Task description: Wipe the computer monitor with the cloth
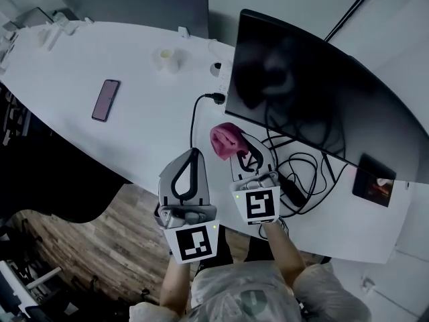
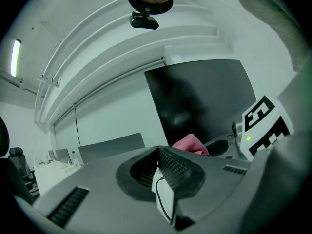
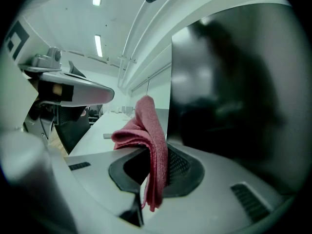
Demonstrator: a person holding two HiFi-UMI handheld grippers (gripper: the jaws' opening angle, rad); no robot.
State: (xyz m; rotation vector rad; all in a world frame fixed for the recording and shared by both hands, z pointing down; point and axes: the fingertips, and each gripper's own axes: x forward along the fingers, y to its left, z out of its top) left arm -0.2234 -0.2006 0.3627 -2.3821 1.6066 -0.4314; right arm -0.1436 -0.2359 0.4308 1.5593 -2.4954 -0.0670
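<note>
A dark computer monitor (image 1: 322, 99) stands on the white desk (image 1: 134, 119), its screen off. My right gripper (image 1: 242, 151) is shut on a pink cloth (image 1: 226, 139), held just below the screen's lower left corner. In the right gripper view the cloth (image 3: 152, 145) hangs folded out of the shut jaws, with the monitor (image 3: 234, 82) close on the right. My left gripper (image 1: 194, 154) is shut with nothing in it, level with the right one and to its left. The left gripper view shows the monitor (image 2: 200, 101) and the cloth (image 2: 190, 144) beyond its tips.
A phone (image 1: 106, 100) lies on the desk at left. A black cable (image 1: 196, 113) runs from a plug by the monitor, and tangled cables (image 1: 301, 166) lie under the screen. A small cup (image 1: 168, 59) stands at the back. A grey chair back (image 1: 141, 5) sits behind the desk.
</note>
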